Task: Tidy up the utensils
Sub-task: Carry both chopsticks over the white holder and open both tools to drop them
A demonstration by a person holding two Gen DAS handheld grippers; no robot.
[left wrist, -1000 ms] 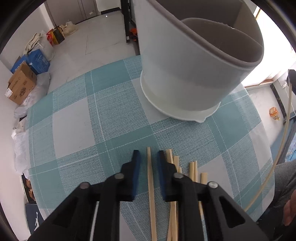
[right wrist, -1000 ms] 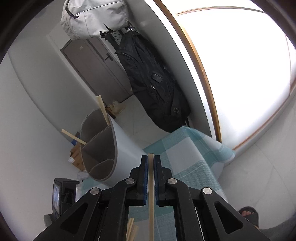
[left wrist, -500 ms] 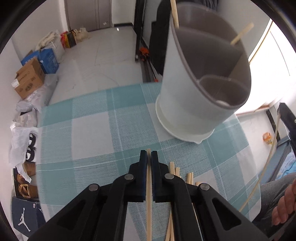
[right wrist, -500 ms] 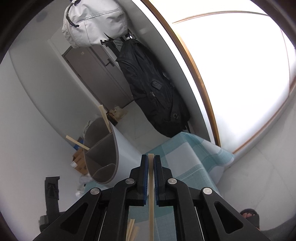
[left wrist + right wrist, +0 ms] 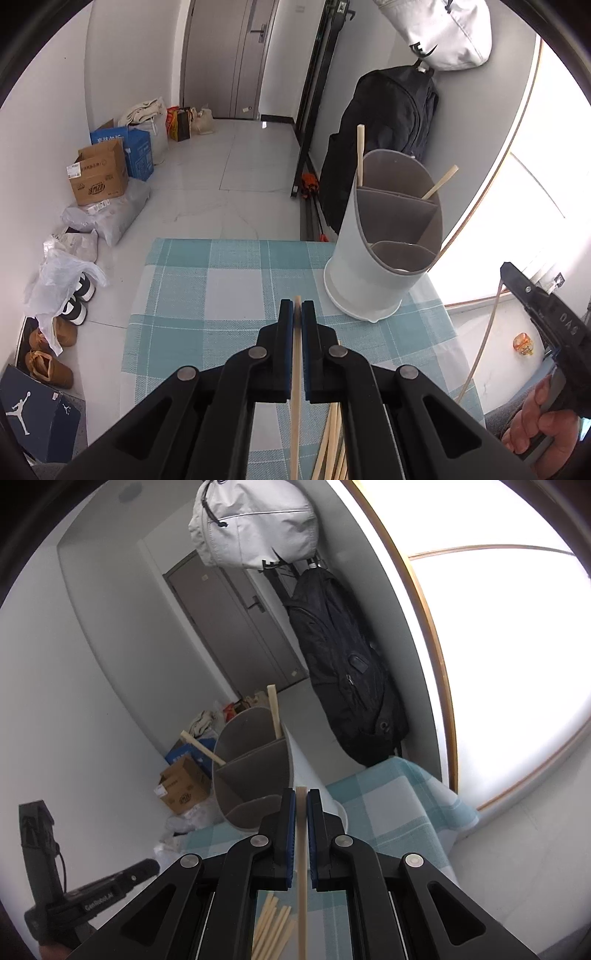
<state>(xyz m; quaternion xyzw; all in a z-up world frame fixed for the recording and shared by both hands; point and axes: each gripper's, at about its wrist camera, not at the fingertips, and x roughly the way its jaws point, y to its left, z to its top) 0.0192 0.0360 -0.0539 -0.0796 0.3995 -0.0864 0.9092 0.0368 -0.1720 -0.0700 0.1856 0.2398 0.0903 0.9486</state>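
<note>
Now the left black two-finger gripper (image 5: 296, 314) is clamped on one pale wooden chopstick (image 5: 295, 398), lifted off the teal checked tablecloth (image 5: 207, 295). Right gripper (image 5: 301, 801) likewise pinches a chopstick (image 5: 302, 867). Two chopsticks (image 5: 359, 155) stand in the grey-lined white divided holder (image 5: 373, 266); a loose bundle (image 5: 271, 926) is left on the cloth.

The black handle of the right gripper (image 5: 565, 325), seen from the left wrist, carried raised letters that looked like "DAS". From the right wrist, the left gripper's handle (image 5: 96, 897) bore white print — "GenRoboLAI", roughly. A dark blue shoebox (image 5: 33, 413) on the floor showed the white Jumpman logo. The cardboard box (image 5: 98, 177) and the blue box (image 5: 138, 147) had characters too small to read.
</note>
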